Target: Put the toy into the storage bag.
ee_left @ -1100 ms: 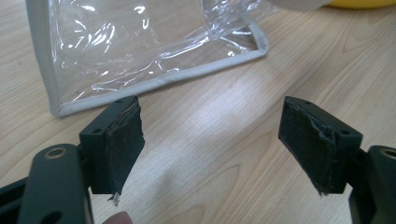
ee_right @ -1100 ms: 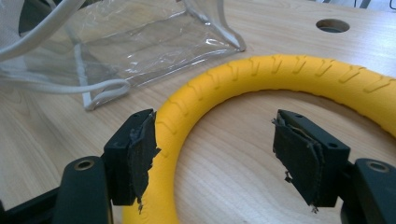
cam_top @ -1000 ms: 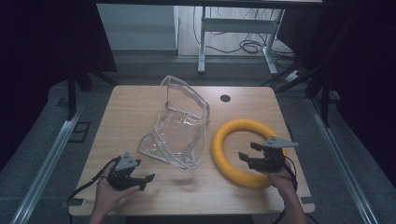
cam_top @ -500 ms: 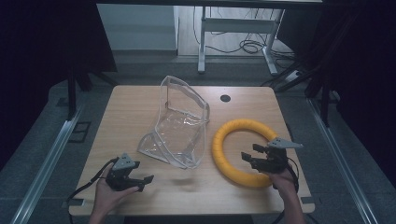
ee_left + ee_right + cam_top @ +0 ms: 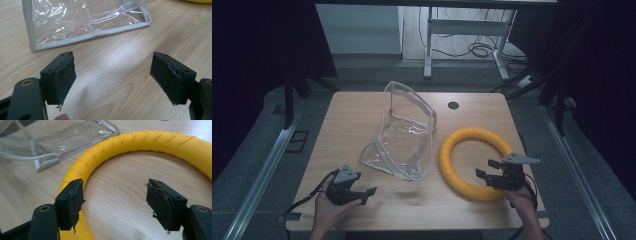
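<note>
The right gripper (image 5: 490,176) sits low at the near right of the wooden table (image 5: 352,130), held from below by the person's right hand (image 5: 519,197), whose forearm comes up from the table's near edge. It points left and slightly away, over the near arc of the yellow ring (image 5: 477,162). In the right gripper view its jaws stand wide apart and hold nothing: one pad (image 5: 75,202) hangs over the ring's (image 5: 140,142) band, the other over the bare wood inside the ring. The ring lies flat on the right half of the table, just beside the clear plastic bag (image 5: 404,135), which stands half slumped at the centre.

The left gripper (image 5: 362,192) rests near the front left edge, gripped by the left hand (image 5: 329,210) and aimed right and away towards the bag. Its jaws too are spread wide and empty, above bare wood, with the bag's grey-trimmed edge (image 5: 87,37) lying just ahead
</note>
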The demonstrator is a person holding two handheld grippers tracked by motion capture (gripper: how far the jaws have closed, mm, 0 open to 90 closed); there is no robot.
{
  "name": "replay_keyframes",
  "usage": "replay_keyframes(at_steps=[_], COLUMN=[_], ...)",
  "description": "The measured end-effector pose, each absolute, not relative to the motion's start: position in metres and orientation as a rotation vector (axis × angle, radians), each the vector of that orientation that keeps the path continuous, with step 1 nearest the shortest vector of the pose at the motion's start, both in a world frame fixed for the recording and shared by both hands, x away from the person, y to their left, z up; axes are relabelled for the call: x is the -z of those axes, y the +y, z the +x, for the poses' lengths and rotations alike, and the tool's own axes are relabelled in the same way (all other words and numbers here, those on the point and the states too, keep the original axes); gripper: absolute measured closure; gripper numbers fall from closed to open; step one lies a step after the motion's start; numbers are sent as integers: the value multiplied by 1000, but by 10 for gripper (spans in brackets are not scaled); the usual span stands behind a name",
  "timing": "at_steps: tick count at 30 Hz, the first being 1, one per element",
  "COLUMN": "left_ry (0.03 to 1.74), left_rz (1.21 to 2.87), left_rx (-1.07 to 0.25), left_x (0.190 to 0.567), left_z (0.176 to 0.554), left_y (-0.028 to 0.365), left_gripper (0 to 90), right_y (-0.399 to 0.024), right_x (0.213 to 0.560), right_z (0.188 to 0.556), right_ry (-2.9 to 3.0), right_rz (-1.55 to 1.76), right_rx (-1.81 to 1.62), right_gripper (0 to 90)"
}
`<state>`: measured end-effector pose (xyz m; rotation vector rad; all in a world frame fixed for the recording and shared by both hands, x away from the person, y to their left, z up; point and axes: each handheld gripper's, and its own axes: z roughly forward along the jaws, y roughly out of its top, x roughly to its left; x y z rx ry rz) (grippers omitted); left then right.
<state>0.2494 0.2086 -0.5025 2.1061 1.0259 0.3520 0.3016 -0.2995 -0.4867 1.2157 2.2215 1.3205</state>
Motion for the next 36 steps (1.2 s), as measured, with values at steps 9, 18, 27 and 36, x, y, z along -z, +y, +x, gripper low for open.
replay_keyframes(at_steps=[9,18,27,36], left_ry=[1002,1022,1021,1011], left_rz=[2144,2140,2103,2093], left_rx=[-357,-351,-341,-356], left_x=[510,517,515,518], left_z=[244,239,243,242], left_y=[204,211,213,209], left_gripper=[202,202,204,205], right_y=[-304,-292,-265,-240], right_x=[470,453,437,433], right_z=[300,304,315,320], right_ry=[2266,2404,2591,2733], right_rz=[1193,1111,986,893], right_rx=[-1290,-1201,-1036,-893], right_gripper=[355,340,314,311])
